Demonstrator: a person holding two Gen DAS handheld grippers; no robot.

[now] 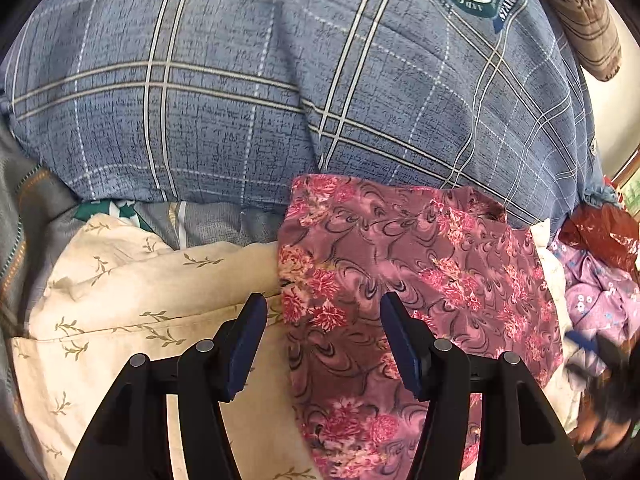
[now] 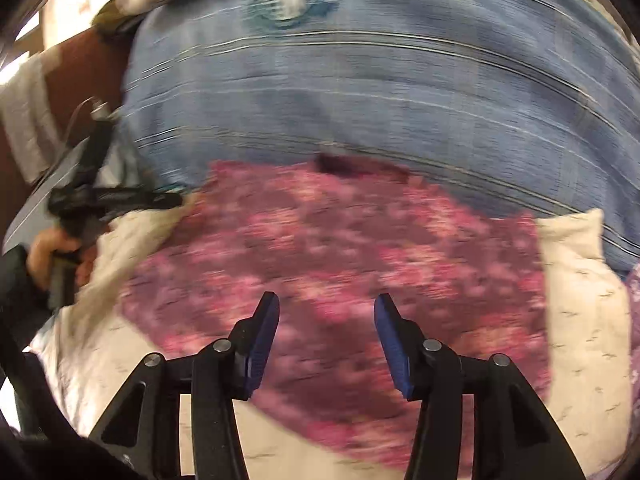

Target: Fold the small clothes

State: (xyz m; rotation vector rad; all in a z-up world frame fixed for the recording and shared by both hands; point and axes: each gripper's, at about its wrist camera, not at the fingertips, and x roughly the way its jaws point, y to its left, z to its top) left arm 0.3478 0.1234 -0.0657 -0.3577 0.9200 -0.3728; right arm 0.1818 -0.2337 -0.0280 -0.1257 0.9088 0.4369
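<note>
The pink floral garment lies spread on a cream leaf-print cloth, its far edge against a blue plaid pillow. It looks thin, light and limp, likely to sag and crease, so a corner or hem edge seems the best hold. The left hand-held gripper and right hand-held gripper both hover spread wide above it, empty. The right view is blurred.

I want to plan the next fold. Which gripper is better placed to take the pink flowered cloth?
Probably left: the left gripper is open at the pink cloth edge; the right view is blurred.
</note>
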